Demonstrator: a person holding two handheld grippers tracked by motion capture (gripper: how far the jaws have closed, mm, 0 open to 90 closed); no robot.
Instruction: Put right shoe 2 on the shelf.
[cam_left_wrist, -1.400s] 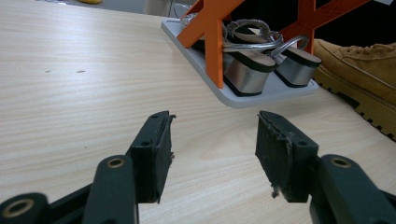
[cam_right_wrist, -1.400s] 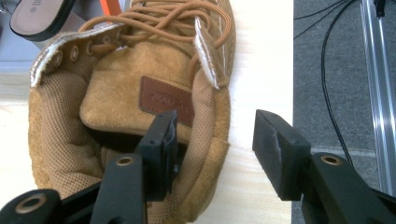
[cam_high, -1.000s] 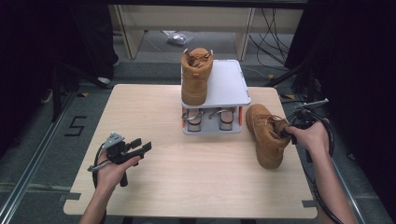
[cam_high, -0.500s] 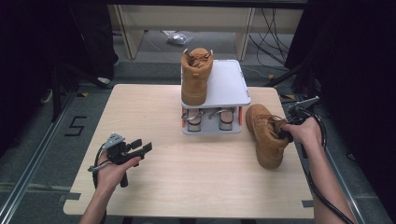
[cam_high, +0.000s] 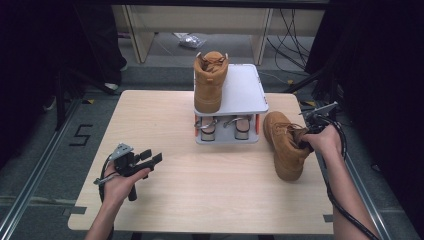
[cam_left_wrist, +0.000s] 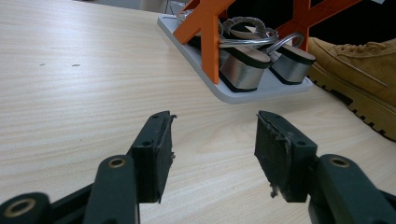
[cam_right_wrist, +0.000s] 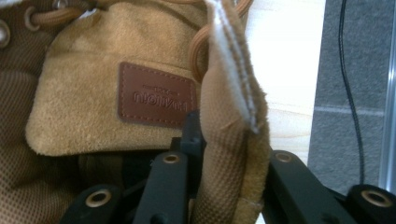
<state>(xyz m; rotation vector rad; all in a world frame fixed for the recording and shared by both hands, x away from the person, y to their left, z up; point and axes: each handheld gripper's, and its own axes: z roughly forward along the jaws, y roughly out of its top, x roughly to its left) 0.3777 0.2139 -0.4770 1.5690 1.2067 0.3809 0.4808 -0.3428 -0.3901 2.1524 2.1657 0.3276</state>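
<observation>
A tan suede boot (cam_high: 285, 145) lies on the table at the right, toe toward me. My right gripper (cam_high: 303, 138) is at its opening; the jaws have just been closing, and they pinch the padded collar (cam_right_wrist: 233, 140), one jaw inside the boot and one outside. The tongue with its brown leather label (cam_right_wrist: 156, 95) lies to the left of the jaws. The matching boot (cam_high: 210, 82) stands upright on top of the small white rack (cam_high: 245, 90). My left gripper (cam_high: 153, 155) rests low over the table at the front left, open (cam_left_wrist: 212, 140), with nothing between its fingers.
A pair of silver-heeled shoes (cam_high: 225, 127) (cam_left_wrist: 252, 60) sits on the rack's lower shelf between orange struts (cam_left_wrist: 210, 32). The table's right edge (cam_high: 320, 165) runs close beside the boot. Cables (cam_high: 295, 30) and a metal rail (cam_high: 30, 180) lie on the floor.
My right hand has come in and down a little onto the boot's opening and its jaws have narrowed on the collar. The left gripper and both boots stay where they were.
</observation>
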